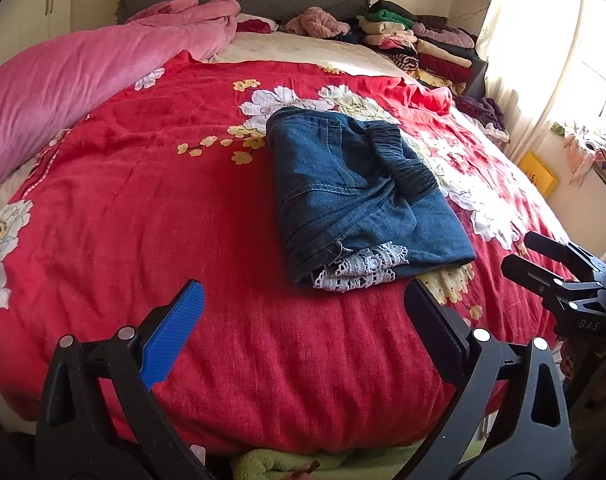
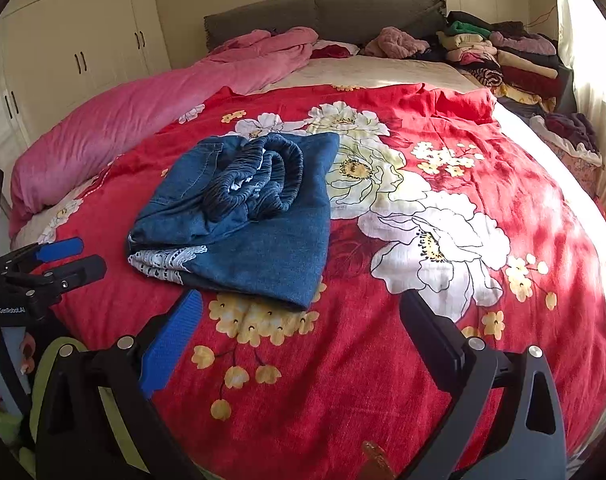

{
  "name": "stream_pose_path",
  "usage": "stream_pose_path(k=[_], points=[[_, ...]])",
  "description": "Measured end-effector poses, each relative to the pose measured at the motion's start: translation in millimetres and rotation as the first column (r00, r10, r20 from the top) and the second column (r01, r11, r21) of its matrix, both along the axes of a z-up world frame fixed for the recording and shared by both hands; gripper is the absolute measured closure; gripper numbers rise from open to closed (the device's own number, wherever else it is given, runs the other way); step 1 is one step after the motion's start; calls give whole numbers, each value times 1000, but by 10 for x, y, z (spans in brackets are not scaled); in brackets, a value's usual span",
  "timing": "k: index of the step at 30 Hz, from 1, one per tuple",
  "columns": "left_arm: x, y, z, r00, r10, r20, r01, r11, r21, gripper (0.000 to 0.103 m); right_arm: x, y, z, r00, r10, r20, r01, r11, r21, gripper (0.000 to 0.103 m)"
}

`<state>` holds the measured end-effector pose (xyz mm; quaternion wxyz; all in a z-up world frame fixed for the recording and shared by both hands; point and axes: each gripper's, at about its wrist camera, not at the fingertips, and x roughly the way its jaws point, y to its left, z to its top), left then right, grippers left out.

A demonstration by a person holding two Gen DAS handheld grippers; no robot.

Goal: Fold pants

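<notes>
lying folded in a compact bundle on the red floral bedspread (image 2: 383,380), the denim pants (image 2: 255,220) are seen with the elastic waistband (image 2: 259,176) bunched on top and lace hems (image 2: 163,262) at the near edge. the left gripper (image 1: 303,336) and right gripper (image 2: 299,340) are held spread wide, empty, just short of it. soft, limp, moderately heavy cloth is judged; the thick folded edge would be pinched best.

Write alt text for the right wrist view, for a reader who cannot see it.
Folded blue denim pants with white lace trim lie on a red floral bedspread, untouched. The open right gripper hovers empty in front of them, and the left gripper waits at the left edge. A pink quilt and stacked clothes lie behind.
</notes>
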<state>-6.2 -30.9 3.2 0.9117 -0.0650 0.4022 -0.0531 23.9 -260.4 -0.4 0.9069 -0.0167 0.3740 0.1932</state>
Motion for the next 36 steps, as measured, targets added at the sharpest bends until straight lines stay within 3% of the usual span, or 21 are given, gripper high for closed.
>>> stream_pose_path(k=[36], points=[[-27, -43, 14, 1000, 12, -9, -12, 1000, 8, 9, 19, -7, 91, 1000, 6, 18, -6, 1000, -3, 5]])
